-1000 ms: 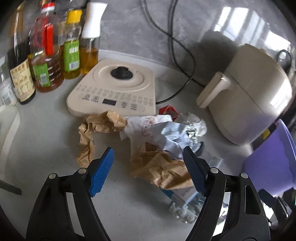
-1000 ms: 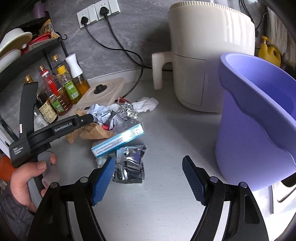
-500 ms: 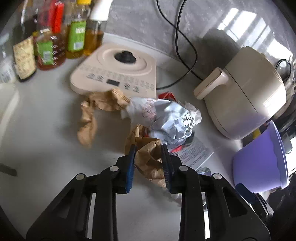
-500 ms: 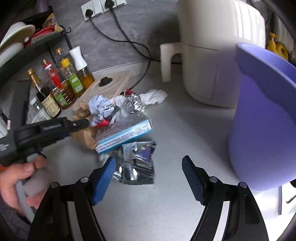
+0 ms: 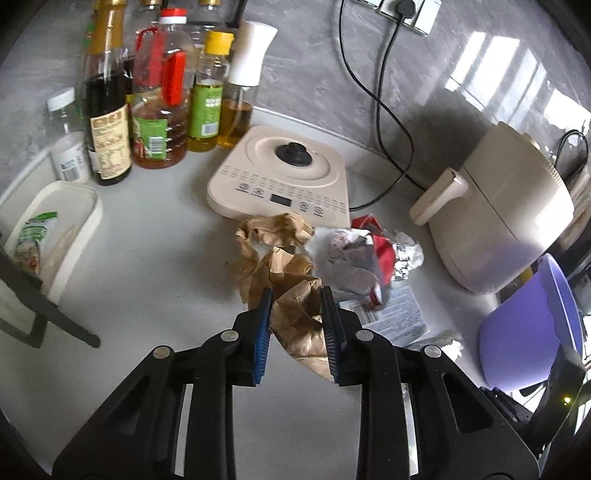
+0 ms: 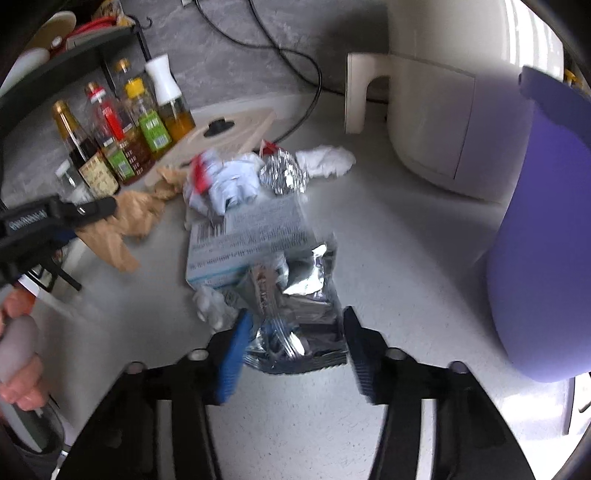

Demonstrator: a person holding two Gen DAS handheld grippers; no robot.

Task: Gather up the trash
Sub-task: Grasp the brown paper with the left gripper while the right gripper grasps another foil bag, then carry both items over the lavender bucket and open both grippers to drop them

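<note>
Grey counter [image 5: 155, 280]: crumpled trash pile [image 5: 332, 254], bottles [image 5: 159, 110], purple bin [image 6: 546, 229].

A home kitchen, plainly: a pale worktop [image 5: 147, 258] against a grey wall carries oil and sauce bottles [image 5: 159, 103], a cream induction hob [image 5: 284, 177], an air fryer [image 5: 506, 214] and plugged-in wall sockets [image 5: 406, 9], with a dish rack [image 6: 62, 48] alongside.
</note>
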